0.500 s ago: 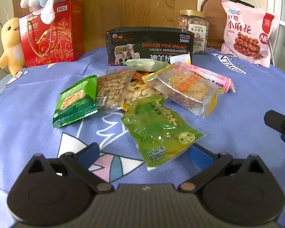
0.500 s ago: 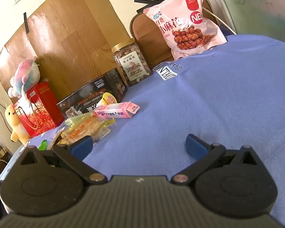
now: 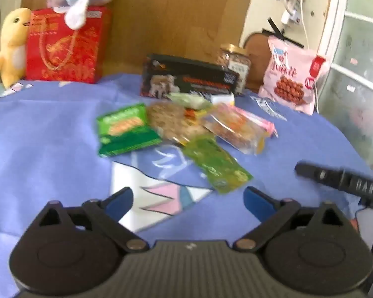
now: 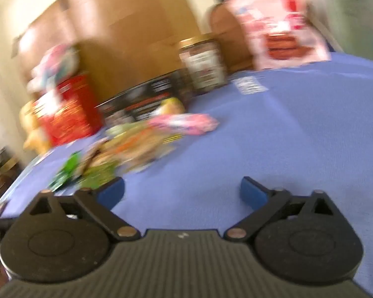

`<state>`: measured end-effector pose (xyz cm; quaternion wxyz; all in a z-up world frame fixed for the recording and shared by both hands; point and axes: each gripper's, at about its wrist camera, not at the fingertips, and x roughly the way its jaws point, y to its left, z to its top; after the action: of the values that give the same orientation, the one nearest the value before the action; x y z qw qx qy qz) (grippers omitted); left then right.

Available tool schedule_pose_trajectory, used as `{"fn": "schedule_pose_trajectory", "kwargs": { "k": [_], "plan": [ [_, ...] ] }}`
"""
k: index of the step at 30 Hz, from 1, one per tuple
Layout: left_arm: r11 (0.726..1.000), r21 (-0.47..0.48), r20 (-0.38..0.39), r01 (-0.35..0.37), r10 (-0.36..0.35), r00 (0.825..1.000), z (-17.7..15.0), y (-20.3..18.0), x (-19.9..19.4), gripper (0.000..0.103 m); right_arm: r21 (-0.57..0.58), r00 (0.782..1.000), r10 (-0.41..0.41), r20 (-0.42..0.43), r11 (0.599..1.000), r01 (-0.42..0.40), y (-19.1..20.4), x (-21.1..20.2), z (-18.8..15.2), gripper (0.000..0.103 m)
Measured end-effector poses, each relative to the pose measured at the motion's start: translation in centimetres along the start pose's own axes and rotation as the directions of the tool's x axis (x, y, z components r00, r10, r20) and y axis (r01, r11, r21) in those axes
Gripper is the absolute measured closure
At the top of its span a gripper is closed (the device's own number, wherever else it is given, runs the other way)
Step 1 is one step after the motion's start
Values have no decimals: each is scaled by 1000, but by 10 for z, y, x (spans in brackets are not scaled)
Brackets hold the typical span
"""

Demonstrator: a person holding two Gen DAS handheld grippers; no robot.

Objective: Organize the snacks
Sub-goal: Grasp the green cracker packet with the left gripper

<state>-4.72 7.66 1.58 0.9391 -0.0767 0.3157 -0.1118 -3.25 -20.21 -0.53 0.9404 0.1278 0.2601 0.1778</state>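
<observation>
Blue-padded fingers of the left gripper (image 3: 187, 197) stand wide apart with nothing between them, only the purple-blue cloth of the table (image 3: 49, 149). Just beyond them, a little right of centre, lies a flat yellow-green plastic snack packet (image 3: 215, 162), its near corner close to the right finger without touching it. Farther off sits the rest of the pile: a dark green packet with an orange picture (image 3: 125, 130) on the left, a clear bag of pale nuts (image 3: 172, 121) in the middle, and a clear packet of brown crisp (image 3: 236, 129) on the right. A black box (image 3: 189, 79), a nut jar (image 3: 235, 60) and a pink bag (image 3: 292, 77) stand at the far edge.

Fingers of the right gripper (image 4: 182, 192) are likewise spread and empty; that view is blurred, with the pile (image 4: 126, 146) lying far-left of them and the green packet (image 4: 97, 176) just beyond the left finger.
</observation>
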Motion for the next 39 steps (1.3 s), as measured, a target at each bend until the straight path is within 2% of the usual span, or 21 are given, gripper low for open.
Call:
{"fn": "schedule_pose_trajectory", "kwargs": {
  "k": [3, 5, 6, 9, 11, 14, 17, 22, 25, 27, 28, 29, 34, 36, 39],
  "plan": [
    [994, -69, -5, 89, -89, 996, 9, 23, -4, 21, -114, 996, 71, -53, 990, -77, 24, 9, 0, 37],
    [980, -134, -20, 150, -154, 988, 17, 36, 0, 35, -143, 990, 107, -90, 983, -119, 34, 13, 2, 44],
    [972, -160, -20, 170, -175, 984, 20, 42, 2, 39, -154, 986, 126, -107, 978, -142, 39, 16, 5, 50],
    [963, -216, 10, 163, -165, 986, 28, 63, 2, 44, -206, 974, 178, -138, 957, -204, 56, 24, 14, 64],
    [964, -229, 21, 135, -134, 991, 38, 77, 2, 48, -230, 965, 212, -153, 942, -244, 68, 31, 20, 65],
    [964, -240, 29, 111, -108, 994, 51, 96, 5, 48, -278, 944, 280, -177, 906, -321, 88, 45, 29, 69],
    [953, -275, -3, 131, -137, 991, 64, 112, 18, 53, -324, 929, 307, -206, 875, -361, 111, 70, 37, 69],
    [935, -317, -71, 158, -189, 979, 68, 124, 50, 53, -408, 929, 267, -256, 842, -354, 133, 105, 35, 68],
    [908, -372, -114, 190, -248, 962, 65, 132, 69, 54, -394, 905, 289, -311, 828, -400, 136, 119, 31, 68],
    [908, -374, -104, 190, -245, 964, 63, 133, 69, 55, -434, 920, 269, -285, 819, -374, 141, 120, 25, 64],
    [910, -372, -101, 183, -235, 967, 62, 133, 68, 60, -453, 926, 261, -272, 814, -362, 144, 120, 23, 64],
    [914, -371, -95, 168, -217, 972, 60, 133, 66, 63, -455, 928, 262, -263, 815, -359, 144, 120, 23, 64],
    [921, -363, -48, 142, -170, 984, 62, 125, 47, 64, -443, 929, 298, -219, 818, -367, 145, 112, 30, 69],
    [926, -347, -22, 147, -165, 986, 72, 118, 39, 64, -440, 934, 311, -177, 824, -358, 143, 104, 38, 70],
    [946, -273, 41, 174, -169, 985, 103, 95, 34, 64, -456, 947, 311, -78, 834, -312, 137, 93, 60, 70]
  ]
}}
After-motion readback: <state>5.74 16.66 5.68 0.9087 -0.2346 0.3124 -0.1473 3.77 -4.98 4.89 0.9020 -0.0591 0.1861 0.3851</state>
